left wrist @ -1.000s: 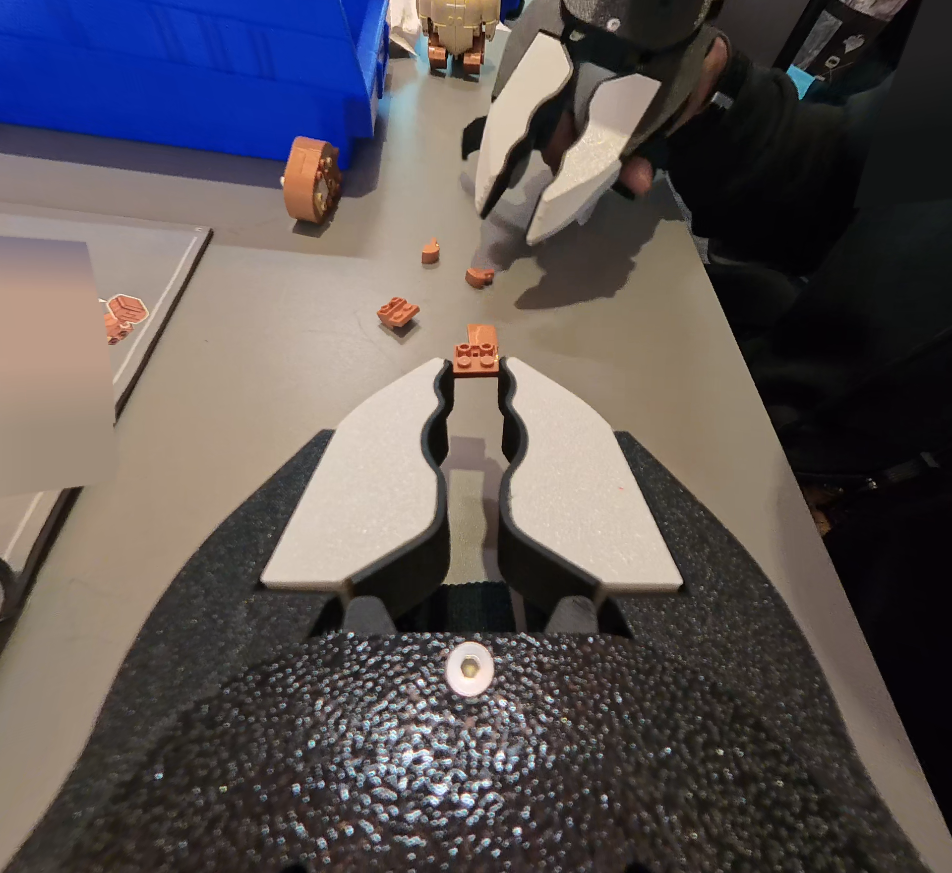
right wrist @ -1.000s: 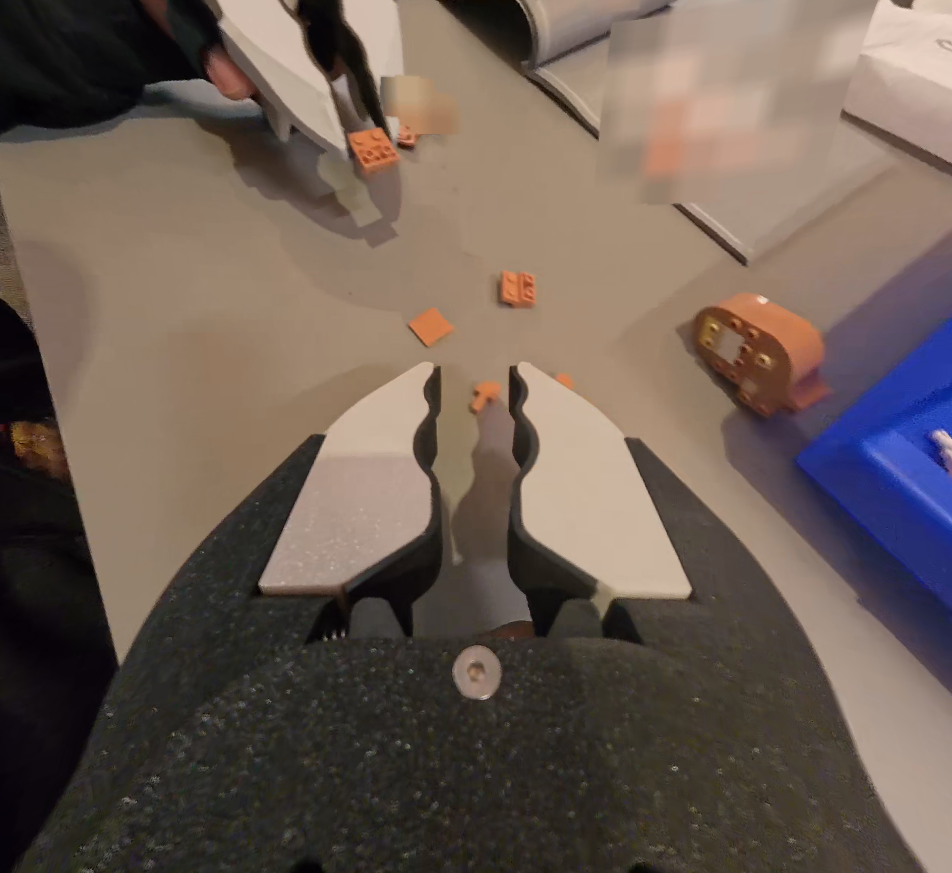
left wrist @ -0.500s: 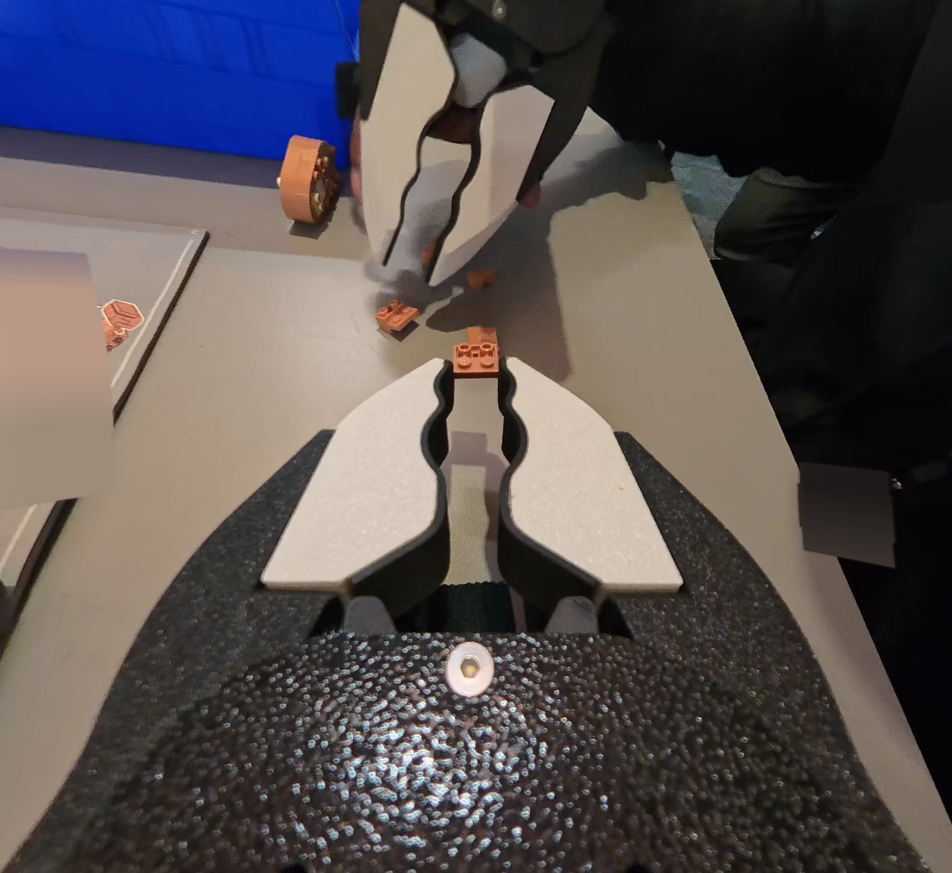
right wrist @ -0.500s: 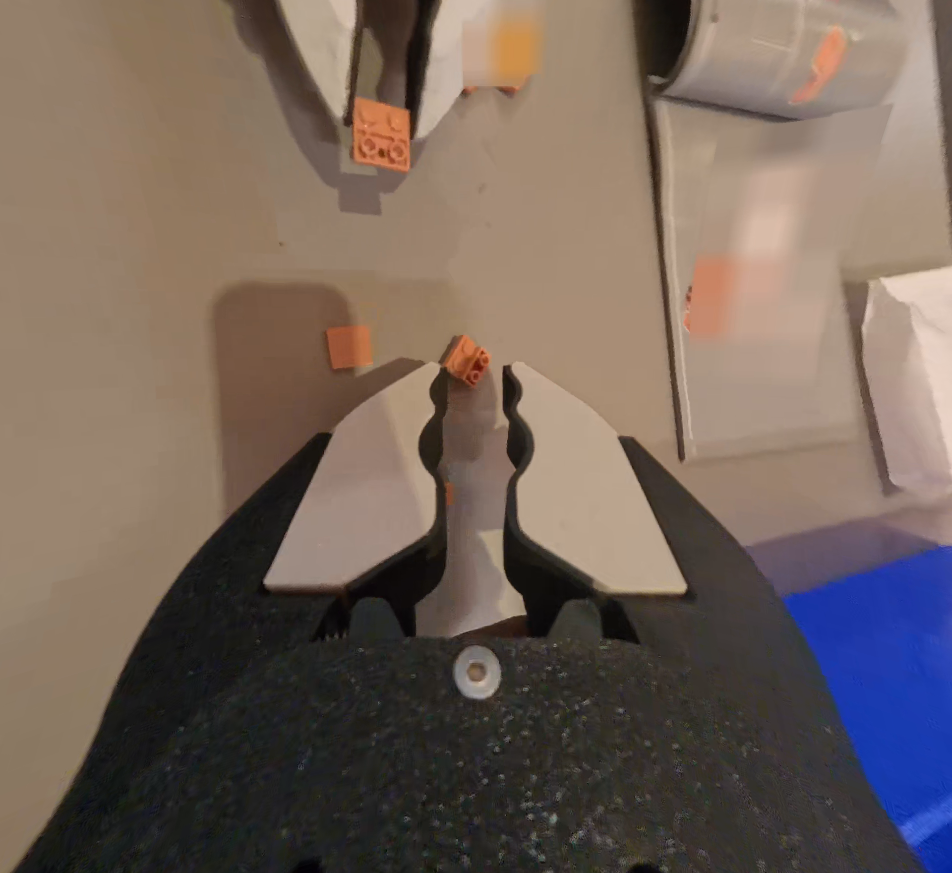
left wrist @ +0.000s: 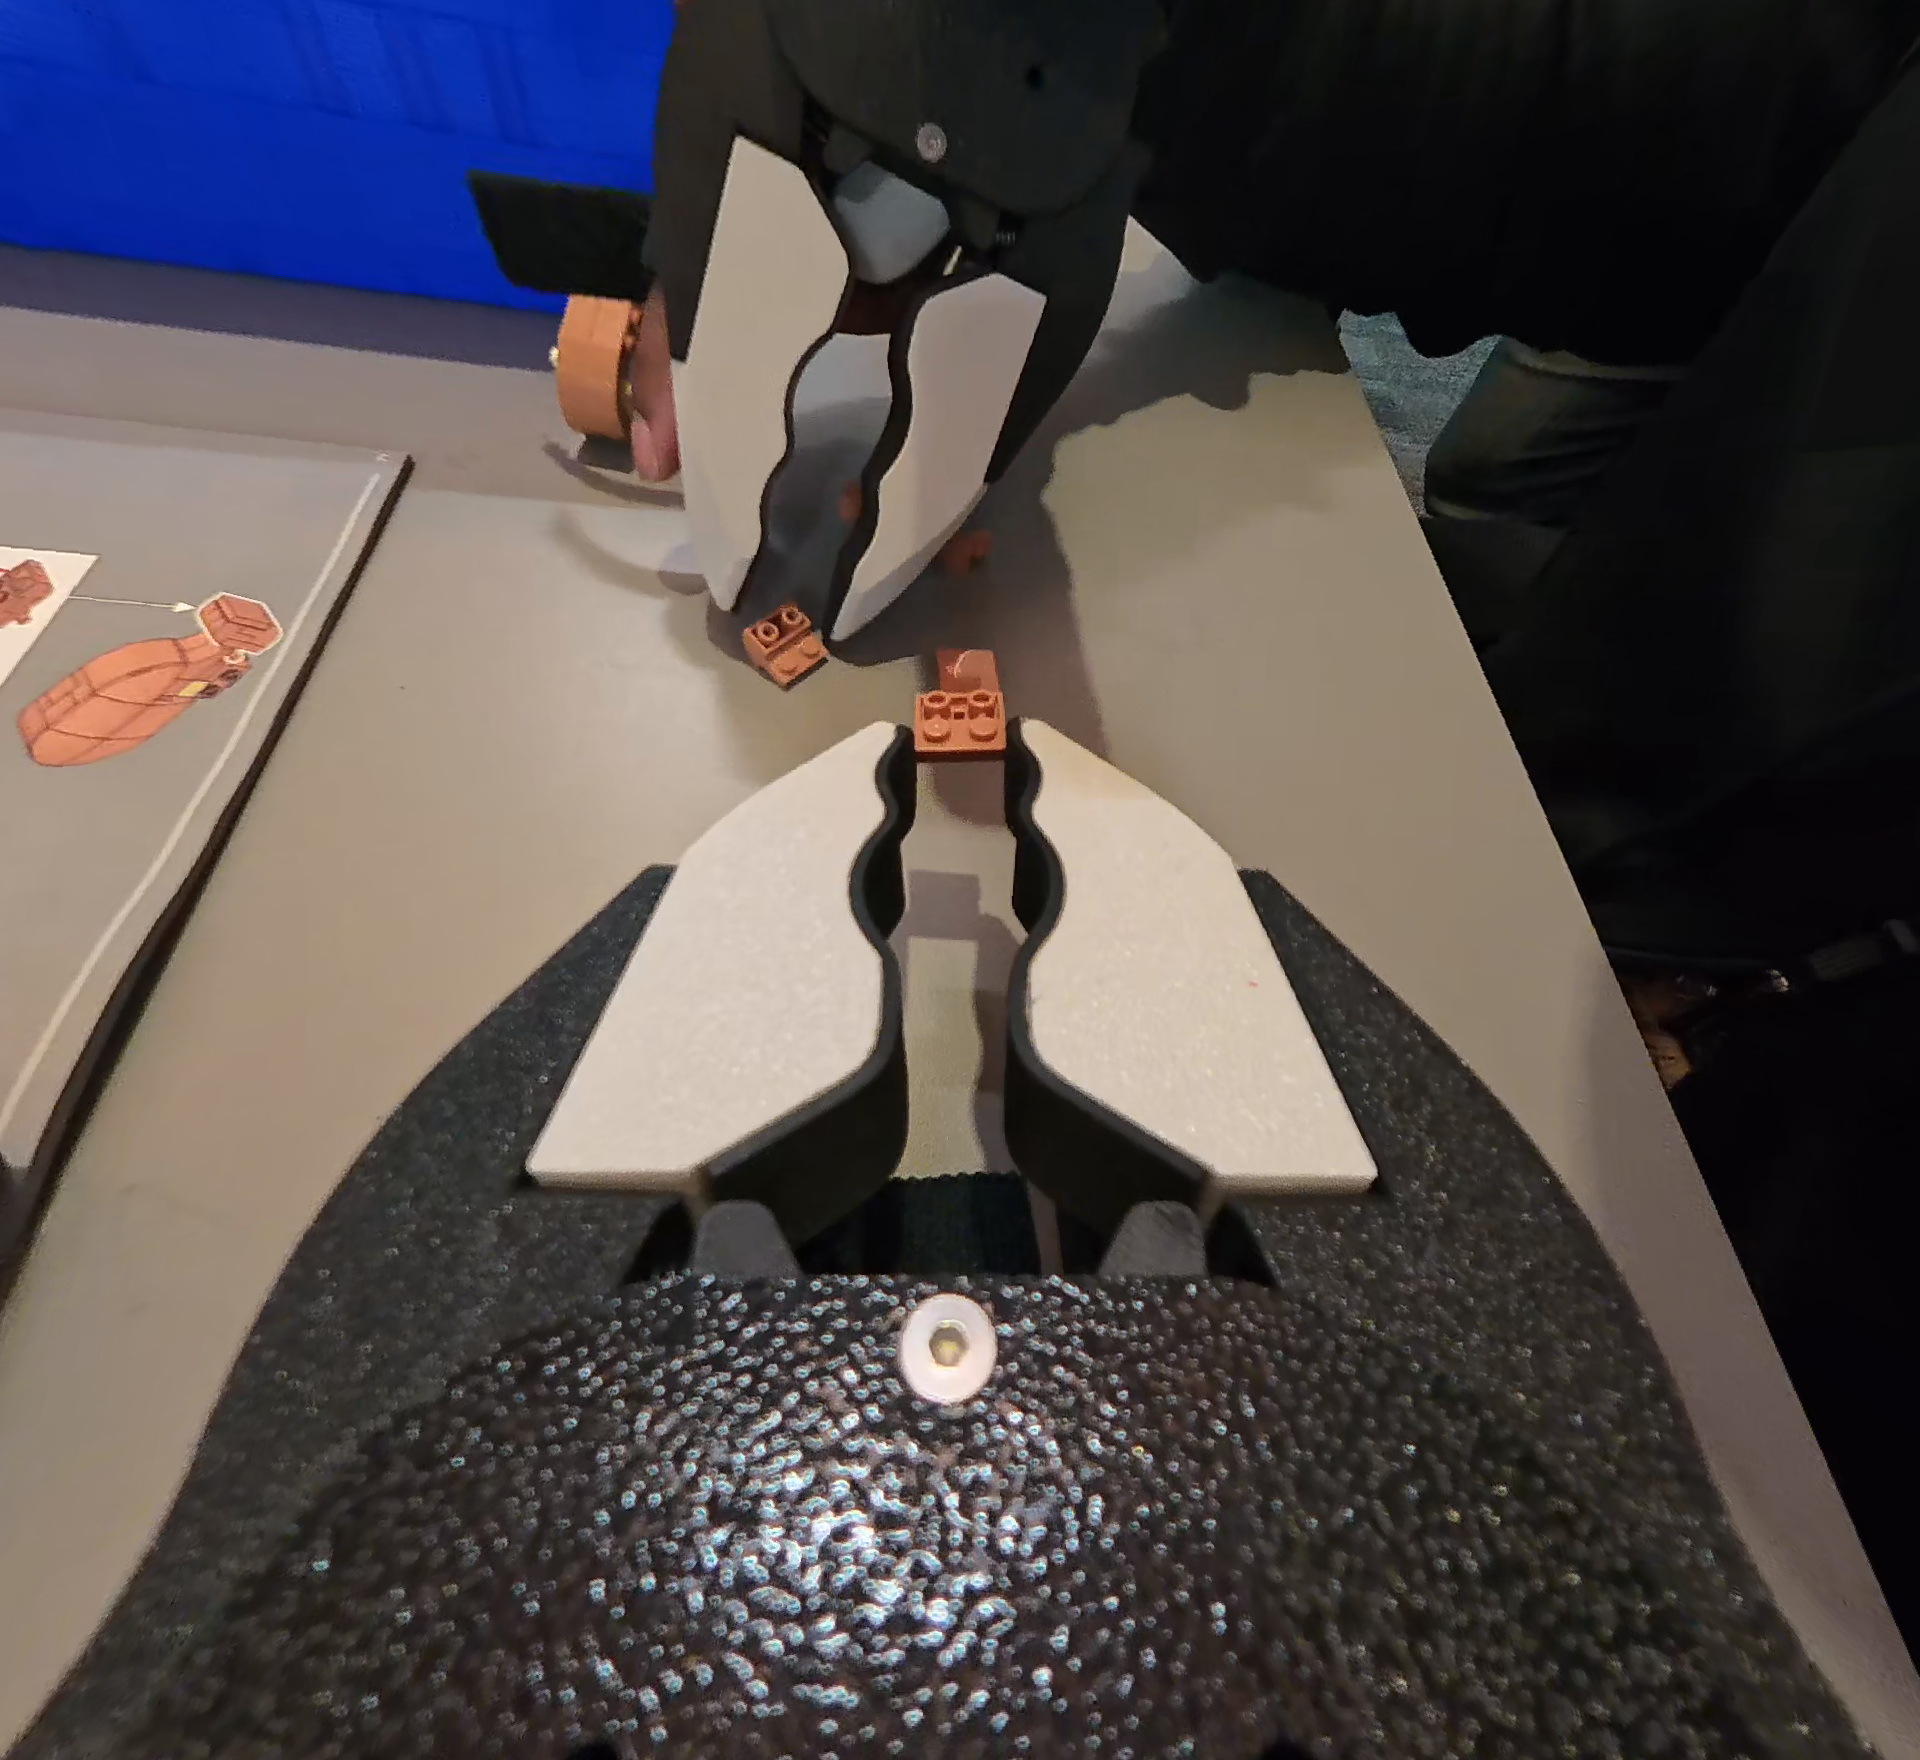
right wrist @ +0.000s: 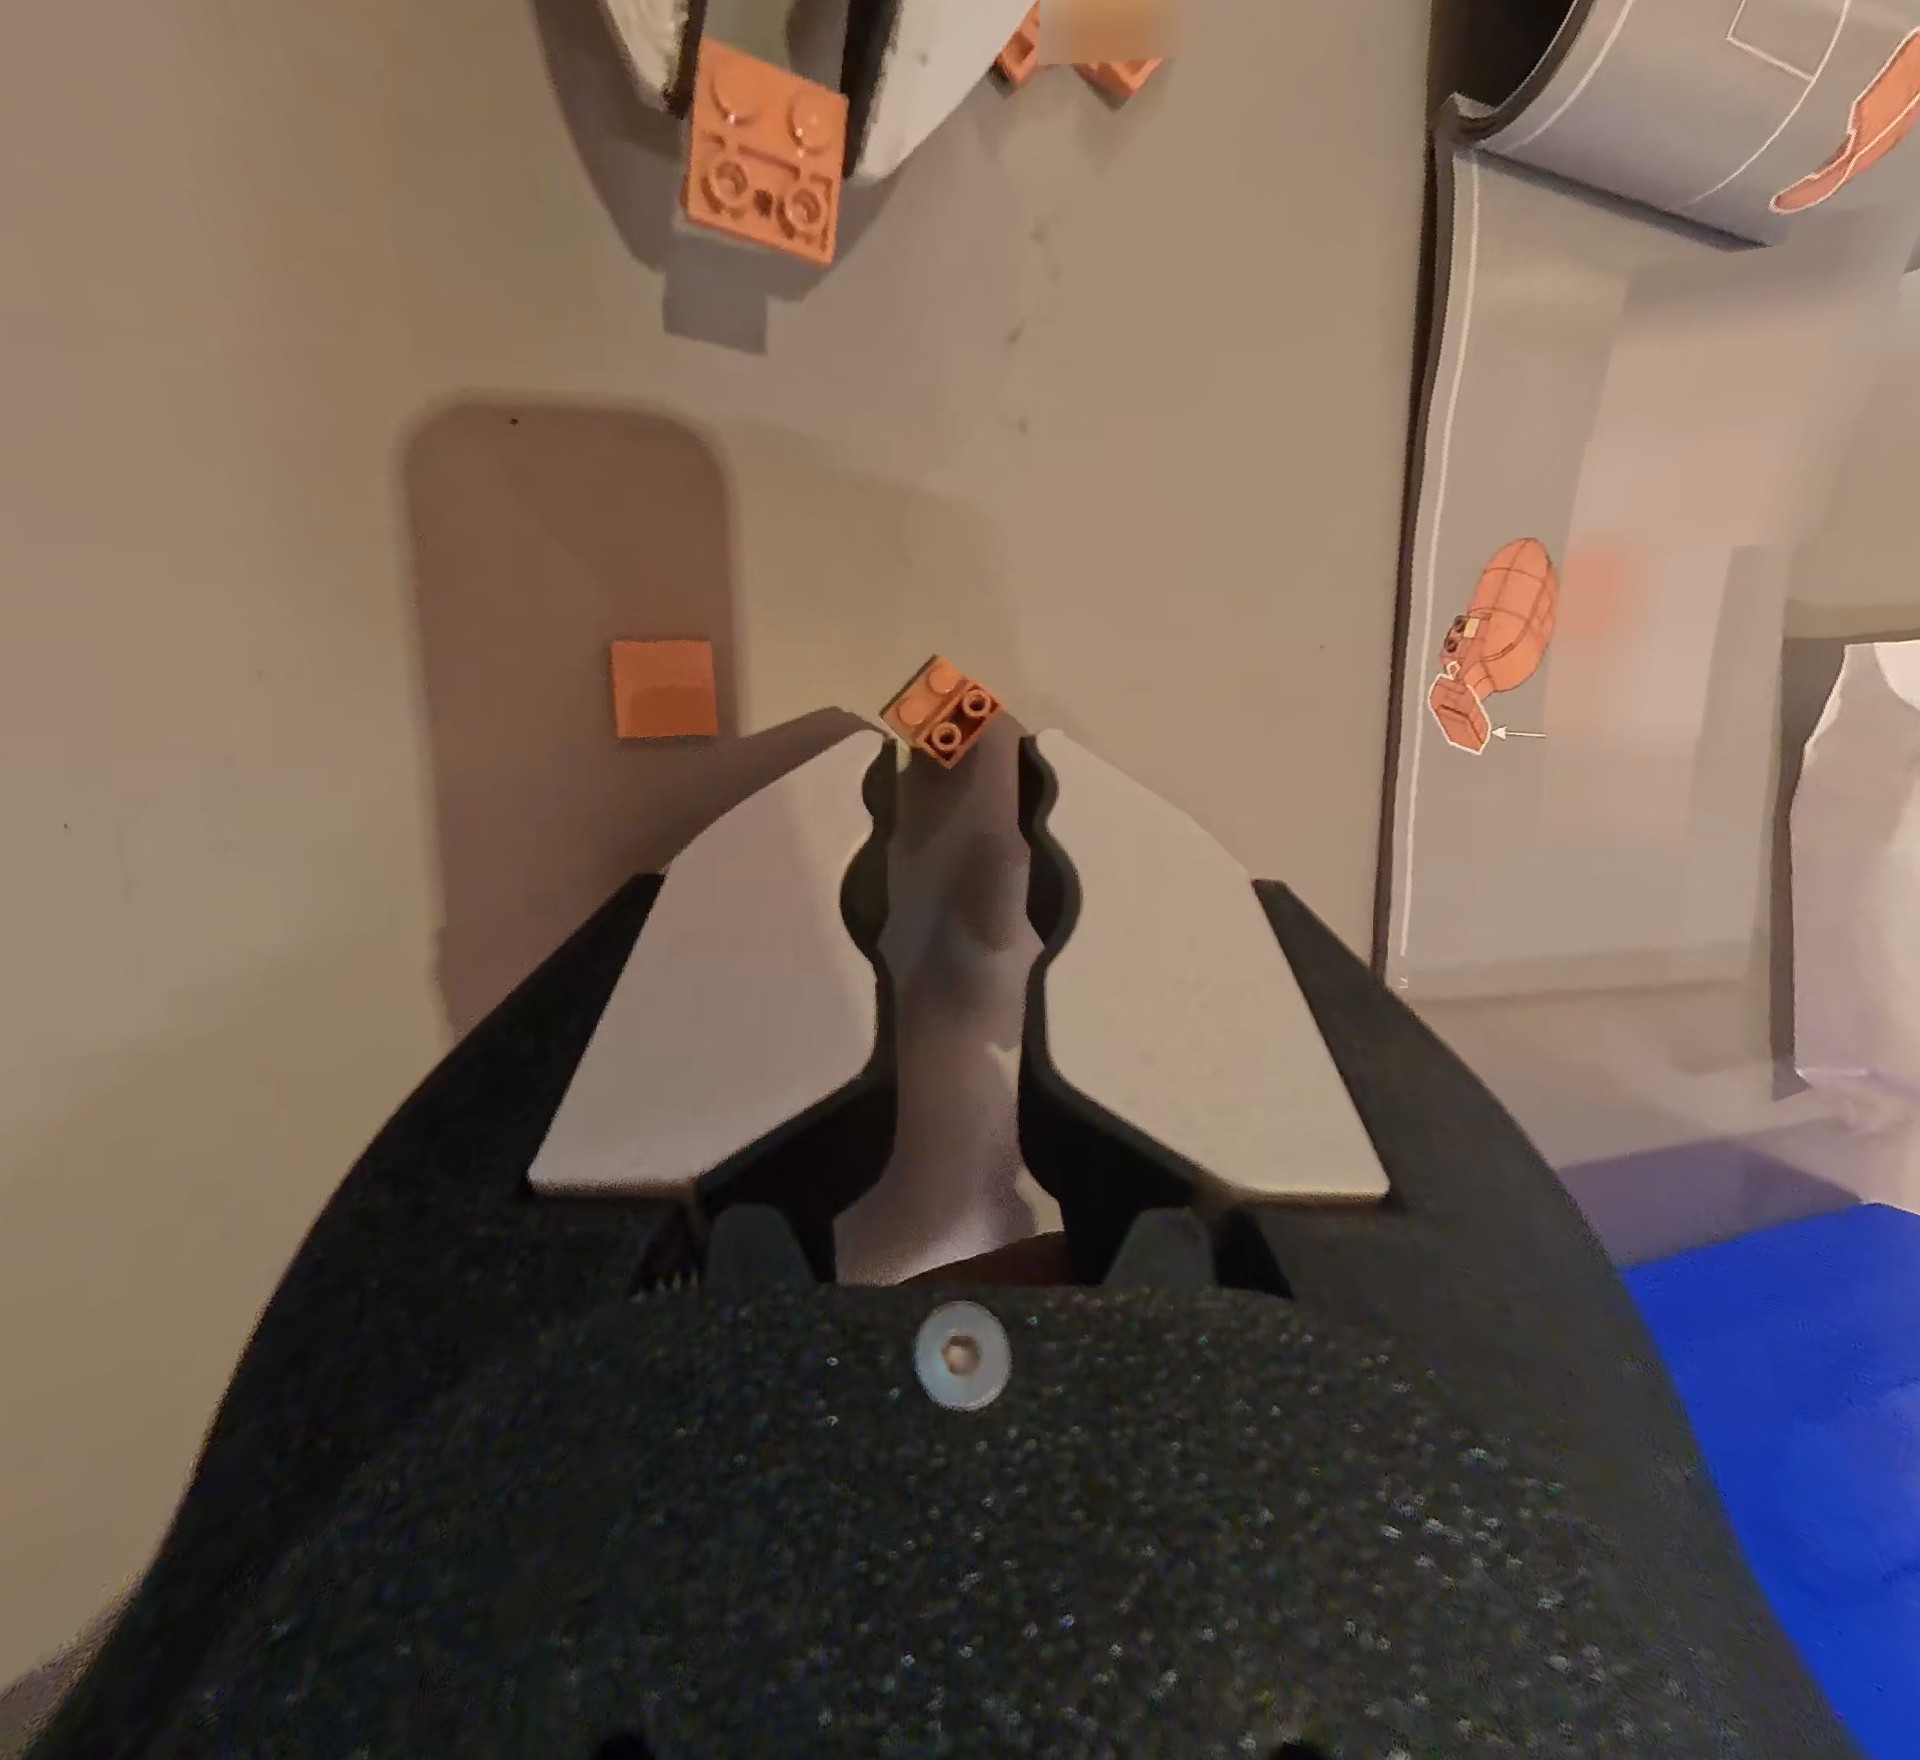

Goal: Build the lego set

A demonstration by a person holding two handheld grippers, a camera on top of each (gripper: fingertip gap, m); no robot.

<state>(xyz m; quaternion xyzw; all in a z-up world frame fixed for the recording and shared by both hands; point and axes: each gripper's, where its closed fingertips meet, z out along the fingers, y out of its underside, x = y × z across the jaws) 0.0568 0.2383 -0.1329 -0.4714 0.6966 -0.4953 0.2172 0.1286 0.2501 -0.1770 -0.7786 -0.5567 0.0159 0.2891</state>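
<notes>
I am holding the left gripper (left wrist: 960, 739) low over the grey table (left wrist: 499, 879), and its jaws are pressing on both sides of a small orange-brown studded brick (left wrist: 961, 723), gripped at the very tips with the studs facing up; the gap between the jaws is only as wide as that brick. Just beyond the held brick a flat orange tile (left wrist: 966, 668) is lying on the table, and a little to its left a second small brick (left wrist: 784, 645) is sitting tilted.

My right gripper (right wrist: 956, 744) is pointing almost straight down at the table right over that second brick (right wrist: 940, 708). Its jaws are standing narrowly apart and gripping nothing: the brick is lying just past the tips, close against the left fingertip (right wrist: 868, 754) and clear of the right one. In this view the flat tile (right wrist: 663, 687) is lying to the left of that brick.

Left of the held brick, an open instruction booklet (left wrist: 177, 671) with orange drawings is lying flat on the table. Beyond the loose brick, half hidden behind the right gripper, a rounded orange assembly (left wrist: 594, 365) is standing on the table, and past that, blue storage bins (left wrist: 312, 48) are lining the far edge. A dark sleeve (left wrist: 1507, 100) is reaching in from the right of the held brick.
</notes>
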